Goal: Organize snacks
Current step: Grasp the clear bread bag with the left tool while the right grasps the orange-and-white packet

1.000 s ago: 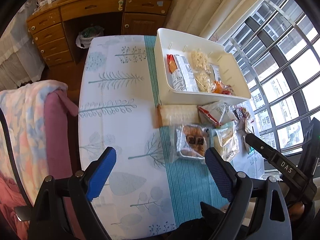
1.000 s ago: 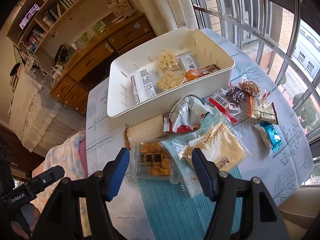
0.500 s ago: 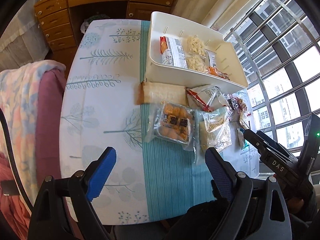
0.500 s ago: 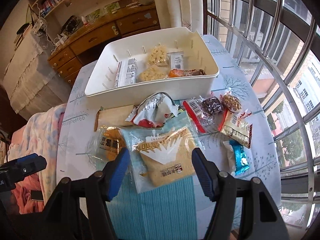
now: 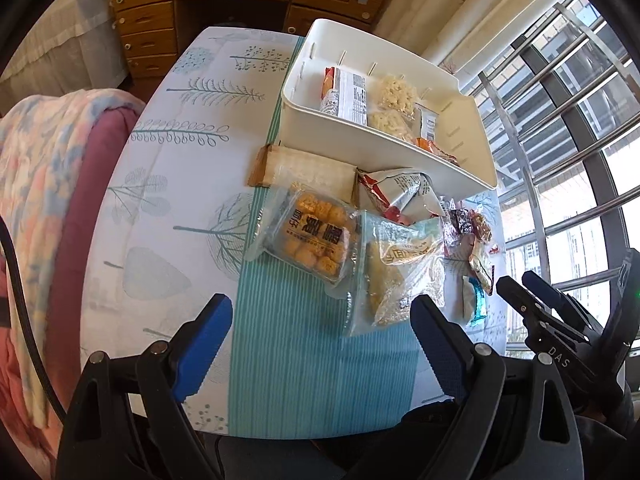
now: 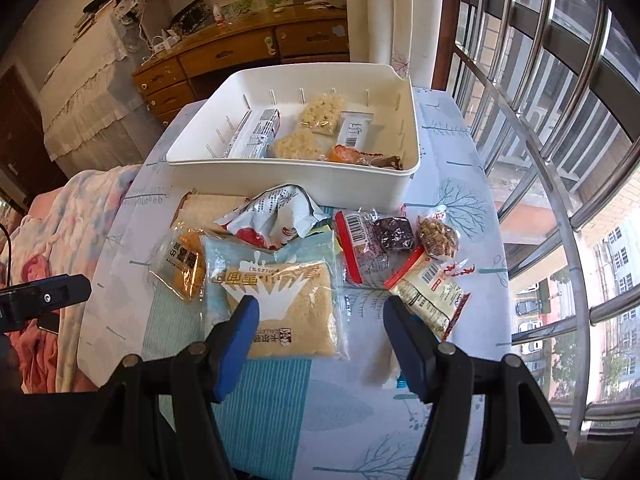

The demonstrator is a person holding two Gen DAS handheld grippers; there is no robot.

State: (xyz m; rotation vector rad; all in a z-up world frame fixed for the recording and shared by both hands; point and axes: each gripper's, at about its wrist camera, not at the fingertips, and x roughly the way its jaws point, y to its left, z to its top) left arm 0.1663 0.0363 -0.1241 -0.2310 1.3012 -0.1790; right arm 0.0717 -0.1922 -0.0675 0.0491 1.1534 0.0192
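A white bin point(image 5: 384, 148) point(image 6: 288, 172) at the table's far side holds several snack packs. Loose snacks lie in front of it: an orange puff pack point(image 5: 316, 240) point(image 6: 186, 264), a pale cracker pack point(image 5: 400, 276) point(image 6: 288, 304), a crumpled red-and-white bag point(image 5: 396, 196) point(image 6: 276, 220), a tan flat pack point(image 5: 308, 168) and small packets point(image 6: 400, 236). My left gripper point(image 5: 320, 334) hovers open over the teal runner, just short of the puff and cracker packs. My right gripper point(image 6: 320, 338) is open above the cracker pack's near end, nothing between its fingers. It also shows at the left wrist view's right edge point(image 5: 532, 304).
The table point(image 5: 168, 184) has a tree-print cloth with a teal runner. A chair draped in a pastel blanket point(image 5: 36, 184) stands on the left. A wooden desk point(image 5: 224, 4) lies beyond, and barred windows point(image 6: 560, 120) run along the right.
Both grippers have shifted across the table and rolled, so the snacks and bin sit differently in each view. The right gripper now frames the cracker pack instead of the puff pack. Both openings are unchanged.
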